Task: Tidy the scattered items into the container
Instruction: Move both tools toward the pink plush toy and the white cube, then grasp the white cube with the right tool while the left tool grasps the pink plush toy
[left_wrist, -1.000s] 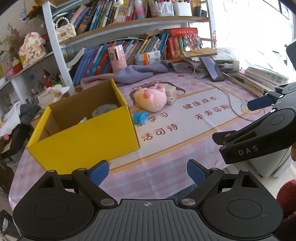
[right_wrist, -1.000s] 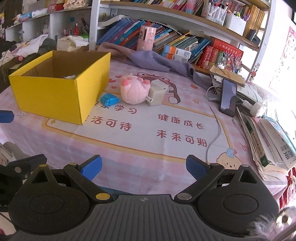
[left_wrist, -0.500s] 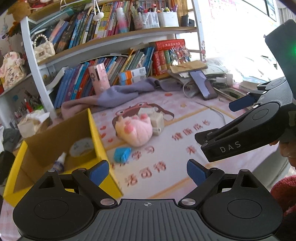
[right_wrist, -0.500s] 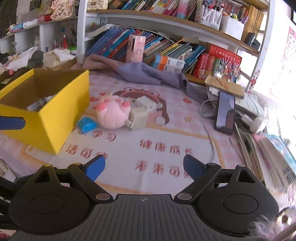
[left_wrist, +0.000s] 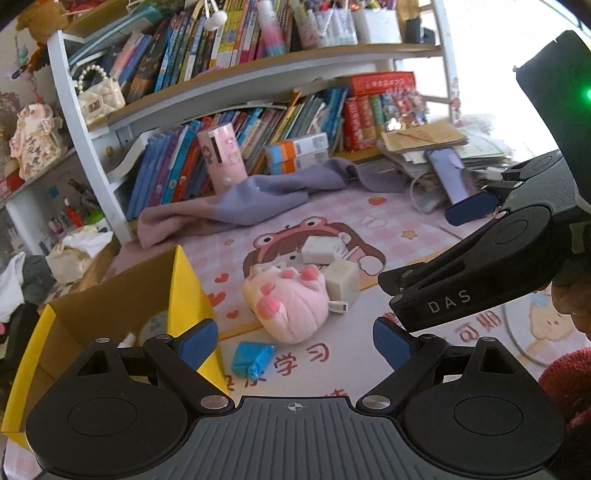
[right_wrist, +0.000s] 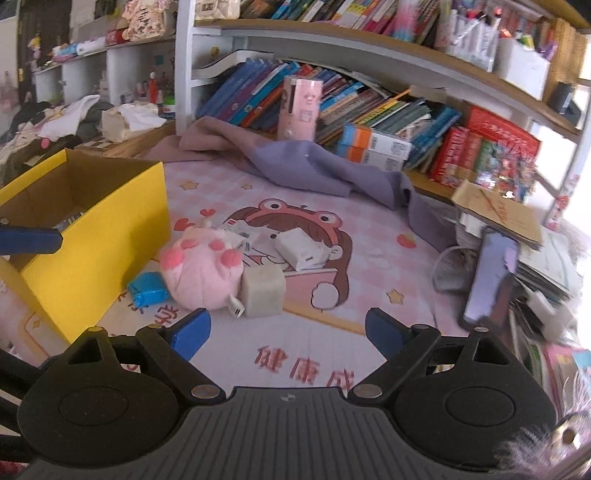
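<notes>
The step in hand looks like the approach to a pick: both grippers are empty and face the cluster of loose items beside the yellow cardboard box (right_wrist: 110, 236), the container, whose plain brown inside already holds a few things. The next move calls for one gripper to descend onto a single item and close on it without shoving its neighbours.

Taking the box as landmark, from largest down. The box itself is stiff, square-cornered card, open on top. Just to its right lies the pink plush paw (left_wrist: 291, 310), round, soft and fuzzy with darker pink pads; it would likely squash under a grip. Touching the plush on the side away from the box sits a pale cube-shaped charger (right_wrist: 263, 290), hard and matte, with a small plug end poking out below. Beyond it, further from the box, rests a flat white adapter (right_wrist: 304, 248), smooth plastic. Smallest, against the foot of the box wall, lies a crinkly blue packet (left_wrist: 254, 357), shiny and soft-sided.

The left gripper (left_wrist: 293, 339) stands wide open above the blue packet, nothing between its blue pads. The right gripper (right_wrist: 288, 330) is likewise spread wide and empty, aimed toward the cube and plush.
</notes>
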